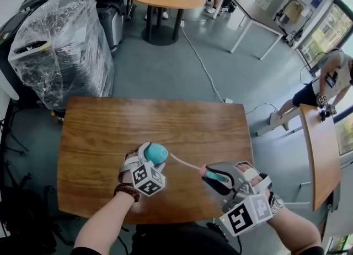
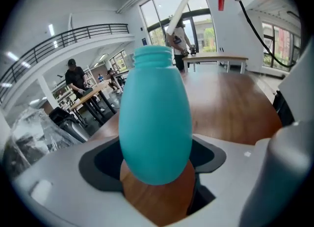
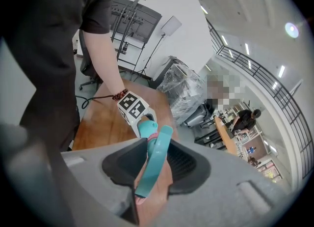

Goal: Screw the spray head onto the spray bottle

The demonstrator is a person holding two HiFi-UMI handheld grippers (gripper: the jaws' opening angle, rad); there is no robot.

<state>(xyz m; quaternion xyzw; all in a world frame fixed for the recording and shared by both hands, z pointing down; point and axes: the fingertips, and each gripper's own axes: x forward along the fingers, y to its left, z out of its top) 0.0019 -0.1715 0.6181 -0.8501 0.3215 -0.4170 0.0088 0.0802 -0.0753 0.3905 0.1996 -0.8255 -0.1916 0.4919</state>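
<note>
Your left gripper (image 1: 149, 154) clamps the spray bottle (image 2: 154, 123) over the table (image 1: 94, 138). Your right gripper (image 1: 223, 181) grips the spray head (image 3: 153, 162) — its tube (image 1: 185, 162) near the open neck, not inside. Insertion and screwing remain — 0 threads engaged.

Overhead, two close-ups, shared table (image 1: 94, 138)

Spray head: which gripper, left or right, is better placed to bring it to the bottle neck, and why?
Right. The right gripper grips the spray head, its tube aimed at the spray bottle's open neck; the left gripper grips that bottle.
</note>
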